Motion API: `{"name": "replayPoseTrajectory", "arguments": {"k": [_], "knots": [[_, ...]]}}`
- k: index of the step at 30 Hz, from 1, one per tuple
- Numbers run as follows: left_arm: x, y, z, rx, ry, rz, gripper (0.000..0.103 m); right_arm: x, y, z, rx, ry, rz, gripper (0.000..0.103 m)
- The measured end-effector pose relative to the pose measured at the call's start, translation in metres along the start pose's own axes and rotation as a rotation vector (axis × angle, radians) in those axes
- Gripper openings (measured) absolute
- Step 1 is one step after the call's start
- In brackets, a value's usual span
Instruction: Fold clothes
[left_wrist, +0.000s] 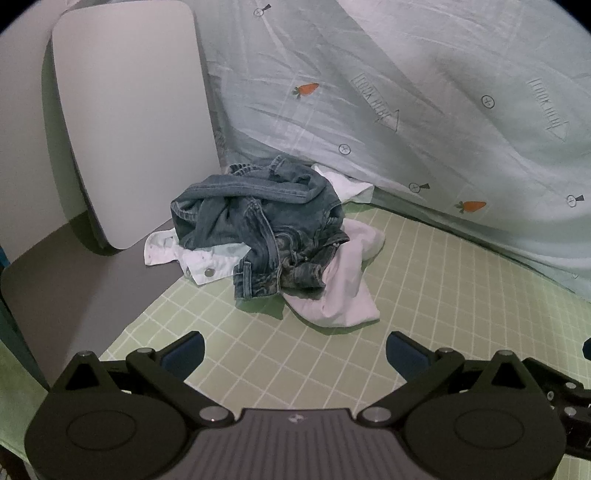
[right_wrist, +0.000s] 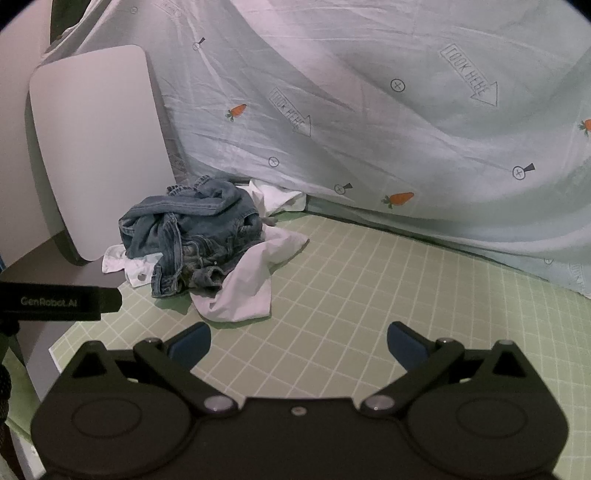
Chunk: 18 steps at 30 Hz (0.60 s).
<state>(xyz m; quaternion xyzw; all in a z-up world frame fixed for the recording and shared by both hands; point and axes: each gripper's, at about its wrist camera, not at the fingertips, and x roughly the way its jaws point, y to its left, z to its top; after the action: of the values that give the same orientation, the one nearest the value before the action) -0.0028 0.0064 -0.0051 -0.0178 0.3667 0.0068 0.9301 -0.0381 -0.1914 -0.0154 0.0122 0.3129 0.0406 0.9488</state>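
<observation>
A pile of clothes waits on the green mat, and both grippers are empty.

The left gripper (left_wrist: 295, 350) has its fingers spread wide and holds nothing. The right gripper (right_wrist: 299, 343) is spread wide too, with nothing in it. The jeans (left_wrist: 258, 229) sit crumpled on top of a white shirt (left_wrist: 340, 291), straight ahead of the left fingers and well apart from them. From the right fingers the pile is ahead and off to the left. A gray board (left_wrist: 129, 122) stands just behind the pile. A pale sheet (left_wrist: 424, 110) with little carrots hangs behind the mat (left_wrist: 406, 288).
</observation>
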Motion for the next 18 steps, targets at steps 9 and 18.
{"name": "replayPoseTrajectory", "arguments": {"k": [9,18], "knots": [[0.013,0.009,0.005,-0.05,0.014,-0.022,0.103,0.01,-0.005,0.003,0.009,0.0,0.008,0.103],[0.042,0.025,0.028,-0.109,0.017,-0.021,0.103,0.041,-0.014,0.02,0.024,-0.008,0.079,0.103]]}}
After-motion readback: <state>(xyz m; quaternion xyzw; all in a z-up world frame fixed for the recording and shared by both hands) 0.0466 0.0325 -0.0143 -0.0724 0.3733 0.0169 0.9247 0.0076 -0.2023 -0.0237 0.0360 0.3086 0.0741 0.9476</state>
